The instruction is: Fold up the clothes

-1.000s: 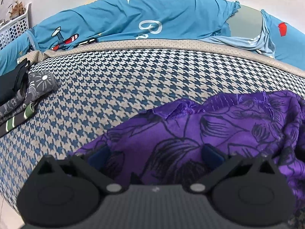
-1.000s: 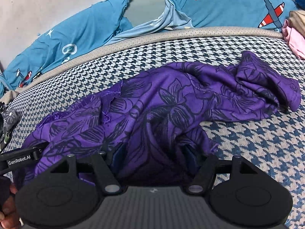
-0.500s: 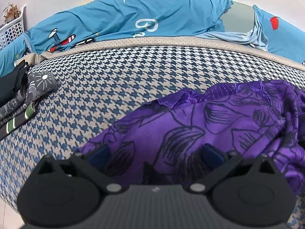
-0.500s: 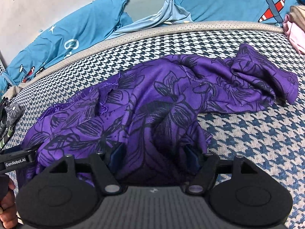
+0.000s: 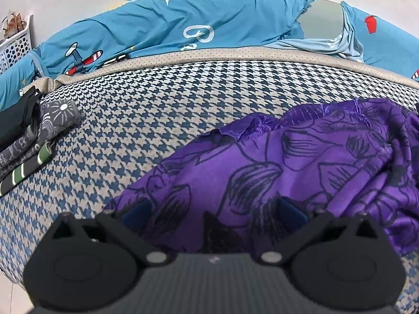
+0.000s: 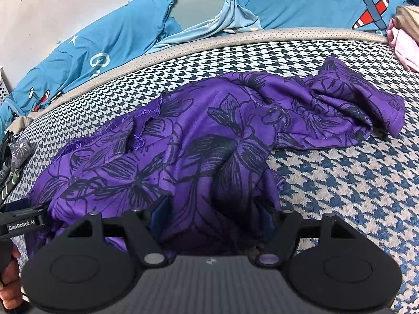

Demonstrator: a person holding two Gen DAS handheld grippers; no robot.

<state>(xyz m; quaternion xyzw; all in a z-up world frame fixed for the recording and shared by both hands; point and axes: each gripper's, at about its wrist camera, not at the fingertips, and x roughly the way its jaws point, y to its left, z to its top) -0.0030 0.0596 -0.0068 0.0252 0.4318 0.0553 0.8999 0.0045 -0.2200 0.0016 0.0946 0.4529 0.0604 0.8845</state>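
The purple floral garment [image 6: 209, 141] lay crumpled on the houndstooth bed cover [image 5: 146, 120], its near hem bunched at both grippers and one rumpled end [image 6: 366, 104] trailing off to the far right. Over the last second it had spread: in the right wrist view the cloth had drawn flatter and wider toward the left, and in the left wrist view the purple edge had slid rightward, baring more houndstooth at near left. That suggested the two tools were pulling the near hem apart to flatten the piece, a smoothing that folding needs, though no crease or fold line showed.

The left gripper [image 5: 212, 212] stood with its blue pads wide apart and purple cloth lying between them; whether it pinched any fabric could not be told. The right gripper [image 6: 212, 212] also had its pads apart with fabric heaped between and over them, nothing plainly clamped. The left tool's finger [image 6: 21, 217] showed at the near left of the right wrist view, touching the garment's left edge.

At far left lay a stack of dark folded clothes [image 5: 28, 136]; blue airplane-print bedding [image 5: 183, 26] ran along the far side.
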